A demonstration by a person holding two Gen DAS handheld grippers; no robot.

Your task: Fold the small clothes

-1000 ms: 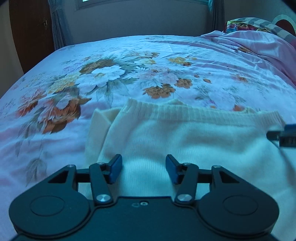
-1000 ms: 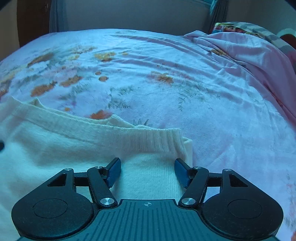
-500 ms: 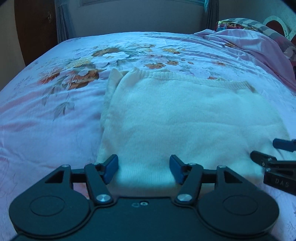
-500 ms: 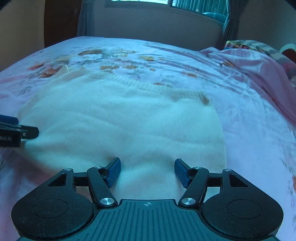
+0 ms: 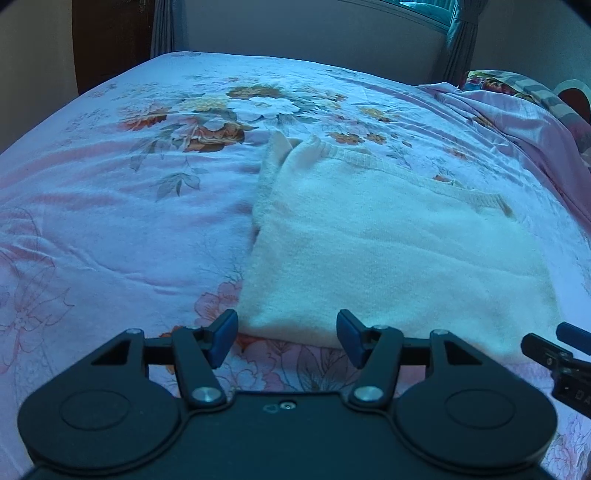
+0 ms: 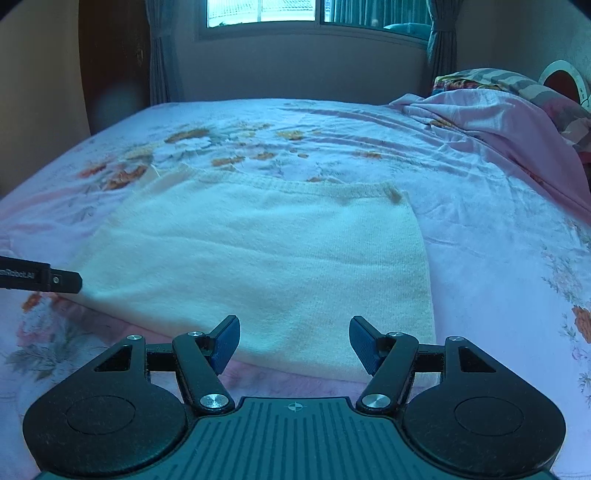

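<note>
A cream knitted garment [image 5: 388, 251] lies folded flat on the floral bedsheet [image 5: 110, 229], with a ribbed hem along its far edge. It also shows in the right wrist view [image 6: 266, 258]. My left gripper [image 5: 287, 341] is open and empty, just short of the garment's near left corner. My right gripper [image 6: 293, 343] is open and empty over the garment's near right edge. The right gripper's tip shows at the right edge of the left wrist view [image 5: 561, 350]. The left gripper's tip shows at the left edge of the right wrist view [image 6: 55, 278].
A rumpled pink blanket [image 6: 509, 122] and patterned pillows [image 6: 480, 79] lie at the bed's far right. A window [image 6: 314, 14] with curtains and a wall stand beyond the bed. A dark wooden door [image 5: 110, 40] is at the far left.
Both grippers have pulled back towards me and risen from the garment's far hem to its near edge. Both stay open. The garment lies still.
</note>
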